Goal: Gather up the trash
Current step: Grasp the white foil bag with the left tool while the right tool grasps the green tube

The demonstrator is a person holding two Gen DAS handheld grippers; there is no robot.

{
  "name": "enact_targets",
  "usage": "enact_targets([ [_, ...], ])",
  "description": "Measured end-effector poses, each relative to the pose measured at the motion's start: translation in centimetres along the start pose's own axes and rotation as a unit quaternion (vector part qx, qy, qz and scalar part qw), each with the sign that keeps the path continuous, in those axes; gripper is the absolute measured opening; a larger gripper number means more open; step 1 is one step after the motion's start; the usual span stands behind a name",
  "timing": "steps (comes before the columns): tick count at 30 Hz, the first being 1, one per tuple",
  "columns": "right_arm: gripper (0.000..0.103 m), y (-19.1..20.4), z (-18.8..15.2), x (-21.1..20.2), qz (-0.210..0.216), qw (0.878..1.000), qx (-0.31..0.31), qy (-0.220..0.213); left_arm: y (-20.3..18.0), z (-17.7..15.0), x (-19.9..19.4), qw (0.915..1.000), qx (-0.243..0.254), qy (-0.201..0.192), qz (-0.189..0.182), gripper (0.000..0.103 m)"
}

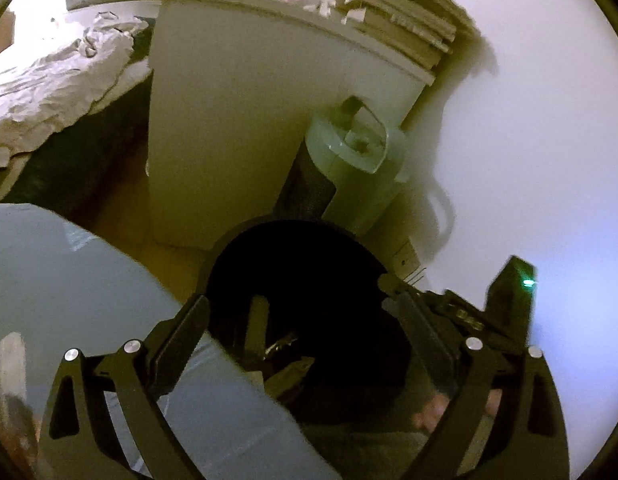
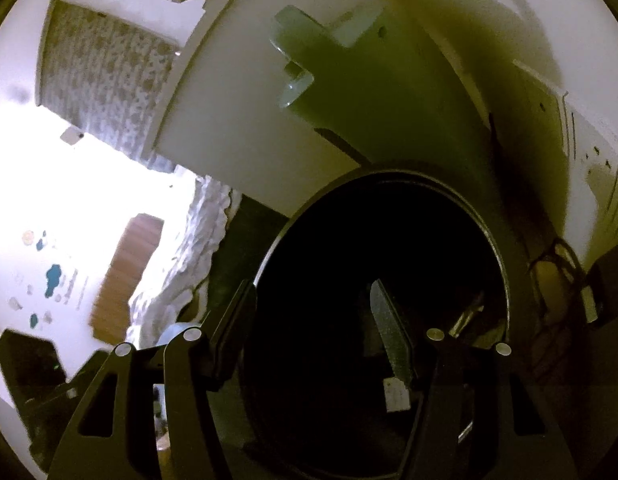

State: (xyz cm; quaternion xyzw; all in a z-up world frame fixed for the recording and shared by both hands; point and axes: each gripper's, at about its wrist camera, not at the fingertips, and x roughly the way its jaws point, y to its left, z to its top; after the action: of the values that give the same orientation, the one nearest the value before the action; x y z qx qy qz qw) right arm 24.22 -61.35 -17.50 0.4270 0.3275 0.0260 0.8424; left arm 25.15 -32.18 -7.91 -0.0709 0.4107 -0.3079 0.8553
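Note:
A round black trash bin [image 1: 229, 248] stands on the floor by a white cabinet; its dark inside holds dim pieces of trash [image 1: 287, 364]. My left gripper [image 1: 305, 316] is open and empty right above the bin's mouth. In the right wrist view the same bin [image 2: 509, 272] fills the middle, with a flat grey piece [image 2: 389, 332] lying inside. My right gripper [image 2: 329, 312] is open and empty over the bin's opening. The right gripper's body [image 1: 509, 304] shows at the right of the left wrist view.
A white cabinet [image 1: 237, 120] stands behind the bin, stacked books [image 1: 405, 20] on top. A pale green and dark appliance [image 1: 349, 168] leans between cabinet and wall. A bed with crumpled white bedding [image 1: 49, 80] is at left. A pale blue-grey surface [image 1: 69, 280] lies beside the bin.

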Motion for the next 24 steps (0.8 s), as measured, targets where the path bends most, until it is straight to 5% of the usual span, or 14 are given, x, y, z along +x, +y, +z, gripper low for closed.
enact_targets([
  [9, 0.065, 1.7, -1.6, 0.2, 0.021, 0.999, -0.026, 0.014, 1.6, -3.5, -9.8, 0.9983, 0.02, -0.048, 0.026, 0.094],
  [16, 0.065, 7.7, -5.0, -0.8, 0.065, 0.988, -0.139, 0.017, 8.5, -8.1, -18.8, 0.9921, -0.028, -0.088, 0.085, 0.094],
  [21, 0.066, 15.7, -9.2, -0.9, 0.094, 0.949, -0.299, 0.037, 15.3, -11.4, -22.2, 0.9844, -0.107, -0.082, 0.113, 0.094],
  [24, 0.066, 23.0, -13.3, 0.1, 0.104, 0.894, -0.429, 0.075, 18.4, -12.6, -22.6, 0.9772, -0.168, -0.084, 0.099, 0.093],
])
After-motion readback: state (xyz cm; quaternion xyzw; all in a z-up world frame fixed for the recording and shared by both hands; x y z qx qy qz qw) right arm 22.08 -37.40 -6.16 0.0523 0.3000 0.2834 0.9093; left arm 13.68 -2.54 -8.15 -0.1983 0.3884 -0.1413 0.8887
